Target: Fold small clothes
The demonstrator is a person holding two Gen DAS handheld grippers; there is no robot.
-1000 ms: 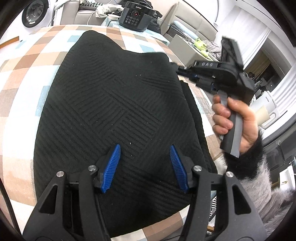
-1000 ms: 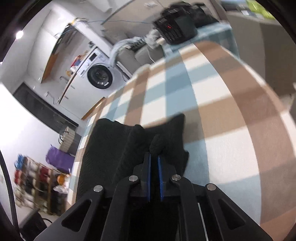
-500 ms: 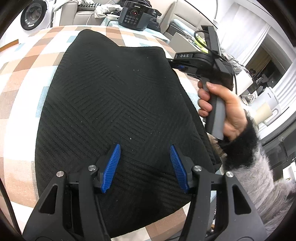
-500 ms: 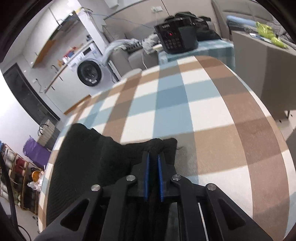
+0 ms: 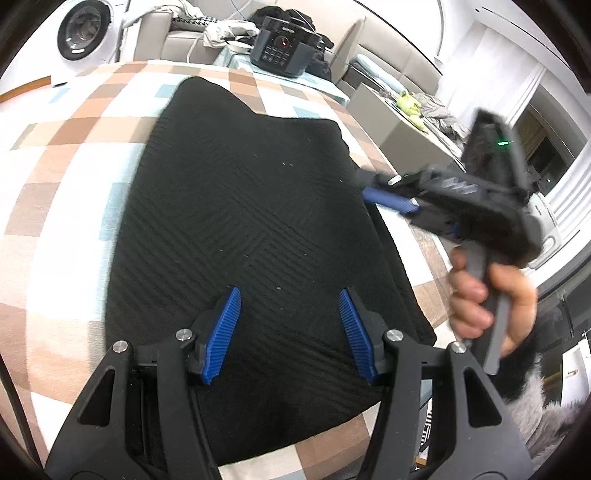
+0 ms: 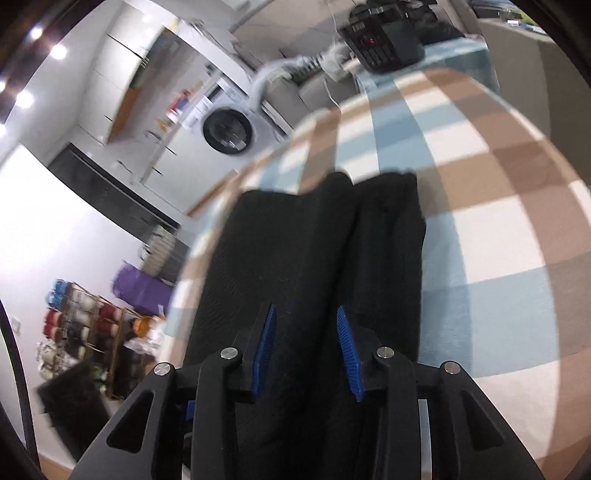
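**Both grippers open over the folded garment**

Your left gripper (image 5: 290, 332) hangs over the near end of the black garment (image 5: 240, 206), its blue pads spread wide and gripping nothing. The garment lies flat on the checked tablecloth (image 5: 66, 155), folded lengthwise, with a second layer showing along its right edge. The knit has a raised pattern of straight and slanted ribs.

Your right gripper (image 6: 306, 347) is also parted, nothing between its pads; it looks down the garment's right side, where a long fold line (image 6: 354, 236) runs away from you. In the left view that gripper (image 5: 391, 197) sits at the garment's right edge, tip pointing inward, blurred, with your right hand (image 5: 491, 306) around its handle.

Past the far end of the table stands a black cooker (image 5: 284, 44), and a washing machine (image 5: 85, 33) stands off to the left.
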